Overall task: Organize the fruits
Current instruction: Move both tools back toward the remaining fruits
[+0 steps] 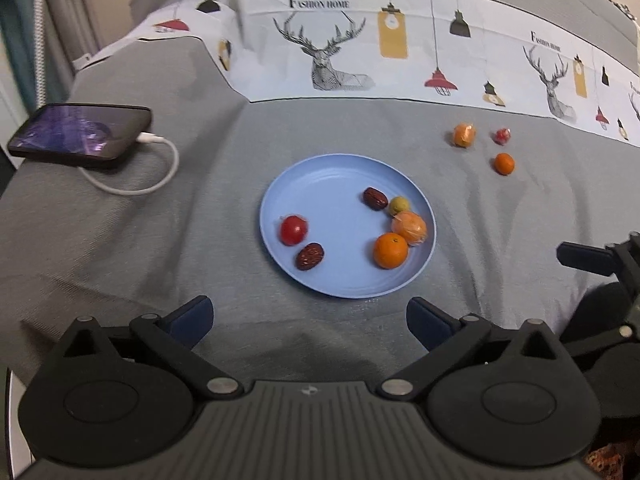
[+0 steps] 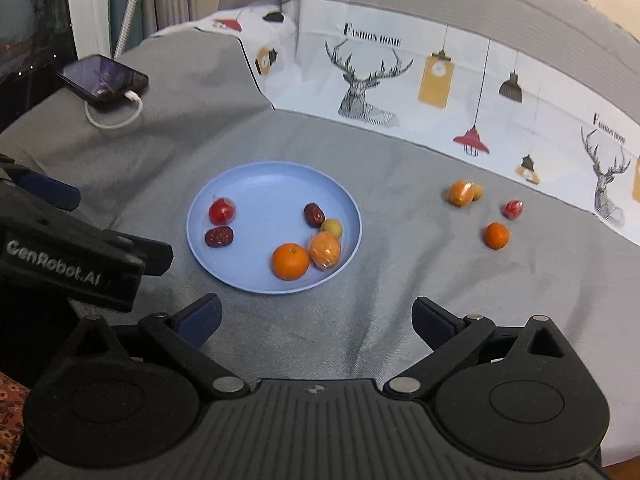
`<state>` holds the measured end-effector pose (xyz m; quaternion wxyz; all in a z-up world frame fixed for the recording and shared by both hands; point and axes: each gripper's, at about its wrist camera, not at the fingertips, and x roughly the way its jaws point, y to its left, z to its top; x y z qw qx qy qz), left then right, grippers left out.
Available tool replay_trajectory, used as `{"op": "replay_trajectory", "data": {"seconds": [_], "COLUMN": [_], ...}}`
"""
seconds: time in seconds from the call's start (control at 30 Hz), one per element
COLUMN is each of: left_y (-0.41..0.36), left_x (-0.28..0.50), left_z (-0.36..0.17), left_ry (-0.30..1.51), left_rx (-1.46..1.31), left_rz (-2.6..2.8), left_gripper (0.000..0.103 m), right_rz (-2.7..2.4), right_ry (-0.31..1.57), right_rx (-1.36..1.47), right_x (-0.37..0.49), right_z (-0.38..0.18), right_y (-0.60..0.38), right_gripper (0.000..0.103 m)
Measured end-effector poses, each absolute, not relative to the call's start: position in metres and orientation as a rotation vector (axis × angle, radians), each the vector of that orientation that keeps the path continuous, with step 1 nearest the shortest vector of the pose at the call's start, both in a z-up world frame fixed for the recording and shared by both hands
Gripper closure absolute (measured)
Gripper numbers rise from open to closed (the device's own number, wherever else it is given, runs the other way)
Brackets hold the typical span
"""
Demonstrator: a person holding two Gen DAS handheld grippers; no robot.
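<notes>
Both claws, left claw [image 1: 310,318] and right claw [image 2: 316,320], are released and empty, ready to fetch. The blue plate [image 1: 320,184] collects six fruits (mostly at 3 o'clock). Loose fruits [image 1: 504,163] remain at 1 o'clock, well apart, awaiting transfer.

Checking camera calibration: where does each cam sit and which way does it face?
Left wrist: on the left hand-held gripper, looking down-forward at the round blue plastic plate; its open fingers show, the other gripper at the right edge.
Right wrist: on the right hand-held gripper, same downward tilt; open fingers show, left gripper at the left edge.
Shared: plate, fruits, grey cloth, black phone.
</notes>
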<state>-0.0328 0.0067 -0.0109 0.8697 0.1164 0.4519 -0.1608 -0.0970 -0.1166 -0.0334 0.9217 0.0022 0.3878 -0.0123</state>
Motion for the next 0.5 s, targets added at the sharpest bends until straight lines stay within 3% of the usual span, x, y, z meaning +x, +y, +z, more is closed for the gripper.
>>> {"op": "replay_trajectory", "data": {"seconds": [0.5], "left_y": [0.003], "left_x": [-0.061], "left_z": [0.008], "left_ry": [0.857], "left_rx": [0.272], "left_rz": [-0.346], "left_gripper": [0.000], "right_rz": [-0.015], "right_ry": [0.733], "right_rx": [-0.019], "right_x": [-0.121], "right_z": [-0.019], "right_y": [-0.107], "right_gripper": [0.001]}}
